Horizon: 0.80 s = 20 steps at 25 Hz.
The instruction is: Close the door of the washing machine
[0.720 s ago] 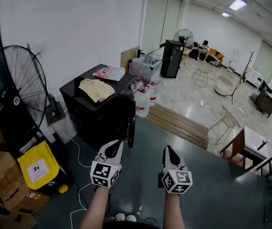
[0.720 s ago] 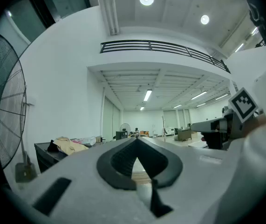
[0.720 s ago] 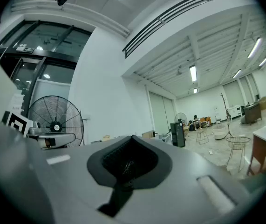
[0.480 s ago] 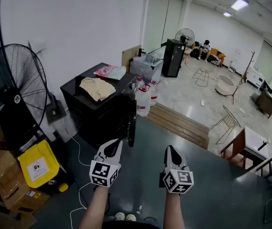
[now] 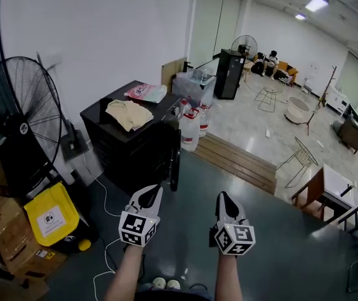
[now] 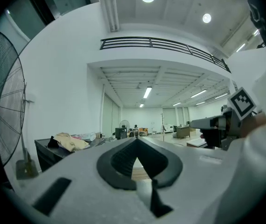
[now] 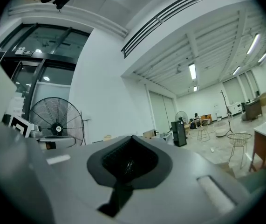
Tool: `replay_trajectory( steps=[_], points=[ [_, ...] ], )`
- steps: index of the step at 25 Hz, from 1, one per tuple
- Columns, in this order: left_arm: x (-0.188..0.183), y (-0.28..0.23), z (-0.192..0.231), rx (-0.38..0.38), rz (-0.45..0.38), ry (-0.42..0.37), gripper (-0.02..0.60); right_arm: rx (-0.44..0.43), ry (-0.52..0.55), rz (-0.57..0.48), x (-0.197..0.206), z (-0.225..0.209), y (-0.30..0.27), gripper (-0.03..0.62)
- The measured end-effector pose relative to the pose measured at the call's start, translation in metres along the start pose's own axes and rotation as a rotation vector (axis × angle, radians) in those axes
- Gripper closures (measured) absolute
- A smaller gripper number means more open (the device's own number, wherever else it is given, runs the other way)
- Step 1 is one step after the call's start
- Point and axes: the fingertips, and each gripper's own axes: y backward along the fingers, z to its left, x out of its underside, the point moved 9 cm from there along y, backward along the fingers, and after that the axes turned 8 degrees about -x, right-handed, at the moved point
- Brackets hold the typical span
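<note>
The black washing machine (image 5: 123,150) stands ahead and to the left, against the white wall. Its round door (image 5: 175,162) hangs swung outward, seen edge-on at the machine's right front corner. A beige cloth (image 5: 127,115) and a pink packet (image 5: 146,93) lie on its top. My left gripper (image 5: 154,189) is held level a short way in front of the door, jaws shut and empty. My right gripper (image 5: 221,196) hovers beside it to the right, its jaws together too with nothing in them. In the left gripper view the left gripper (image 6: 136,139) points past the machine's top (image 6: 49,146).
A big black floor fan (image 5: 17,127) and a yellow bin (image 5: 50,217) stand at the left, with cardboard boxes below. Water jugs (image 5: 188,133) and a low wooden step (image 5: 235,162) lie beyond the machine. White cables (image 5: 106,249) trail on the dark floor.
</note>
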Motion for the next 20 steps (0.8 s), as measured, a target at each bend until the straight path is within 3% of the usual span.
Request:
replay_trajectory(
  steps=[3,6,13,20],
  points=[
    [0.008,0.000,-0.001,0.021,0.025,0.010,0.581,0.003,0.000,0.005,0.001,0.001,0.000,0.580],
    [0.012,0.002,0.001,0.021,0.023,0.032,0.524,0.006,-0.003,0.011,0.003,0.002,0.001,0.580],
    [0.017,0.005,0.015,-0.061,0.000,0.077,0.264,0.020,-0.012,0.023,0.009,0.003,0.000,0.580],
    [0.025,-0.006,0.029,-0.044,0.004,0.073,0.224,0.043,-0.013,0.028,0.020,0.004,-0.010,0.580]
  ],
)
